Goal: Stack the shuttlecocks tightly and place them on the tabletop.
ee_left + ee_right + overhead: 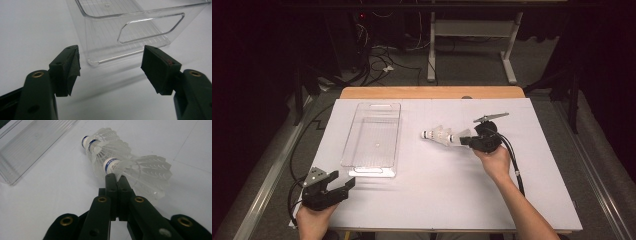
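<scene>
Three white feather shuttlecocks (439, 135) with blue-banded corks lie in a row at the middle of the white table. In the right gripper view the nearest shuttlecock (140, 170) has its feather skirt at my jaw tips. My right gripper (116, 177) is shut, its jaws pinching the edge of that skirt just behind the cork. From the high view, the right gripper (468, 140) points left at the row. My left gripper (346, 181) rests at the front left, open and holding nothing. It faces the near end of a clear plastic bin (130, 32).
The clear bin (374, 135) stands lengthwise left of centre, with nothing in it and a handle slot in its near wall. A white sheet (437, 200) covers the table. Cables trail from both grippers. A desk frame and wires stand on the floor beyond the far edge.
</scene>
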The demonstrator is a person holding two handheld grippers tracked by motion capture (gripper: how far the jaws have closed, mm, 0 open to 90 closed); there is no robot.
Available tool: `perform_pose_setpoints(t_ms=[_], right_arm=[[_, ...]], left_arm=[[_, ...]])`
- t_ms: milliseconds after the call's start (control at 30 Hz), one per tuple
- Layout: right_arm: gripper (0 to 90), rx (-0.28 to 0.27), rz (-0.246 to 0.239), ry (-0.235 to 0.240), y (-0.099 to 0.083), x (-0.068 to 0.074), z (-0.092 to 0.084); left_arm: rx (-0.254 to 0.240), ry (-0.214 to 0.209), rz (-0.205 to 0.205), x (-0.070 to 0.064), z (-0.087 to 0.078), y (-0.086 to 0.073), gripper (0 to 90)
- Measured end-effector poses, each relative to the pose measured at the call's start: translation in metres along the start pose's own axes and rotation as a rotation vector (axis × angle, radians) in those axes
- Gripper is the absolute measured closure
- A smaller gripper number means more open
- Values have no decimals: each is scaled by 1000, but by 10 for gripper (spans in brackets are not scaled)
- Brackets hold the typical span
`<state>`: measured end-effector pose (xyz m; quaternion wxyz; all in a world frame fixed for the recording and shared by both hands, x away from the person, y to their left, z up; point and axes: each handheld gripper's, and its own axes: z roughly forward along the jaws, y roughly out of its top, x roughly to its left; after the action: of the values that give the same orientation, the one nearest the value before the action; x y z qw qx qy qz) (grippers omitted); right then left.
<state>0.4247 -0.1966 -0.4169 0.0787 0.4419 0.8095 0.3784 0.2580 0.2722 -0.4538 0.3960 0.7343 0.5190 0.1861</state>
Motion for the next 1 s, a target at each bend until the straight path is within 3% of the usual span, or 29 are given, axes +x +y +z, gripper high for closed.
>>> perform_pose_setpoints(t_ms=[1000], right_arm=[[900,-5,5,20,12,8,27]], left_arm=[[-2,-4,7,-1,0,0,322]])
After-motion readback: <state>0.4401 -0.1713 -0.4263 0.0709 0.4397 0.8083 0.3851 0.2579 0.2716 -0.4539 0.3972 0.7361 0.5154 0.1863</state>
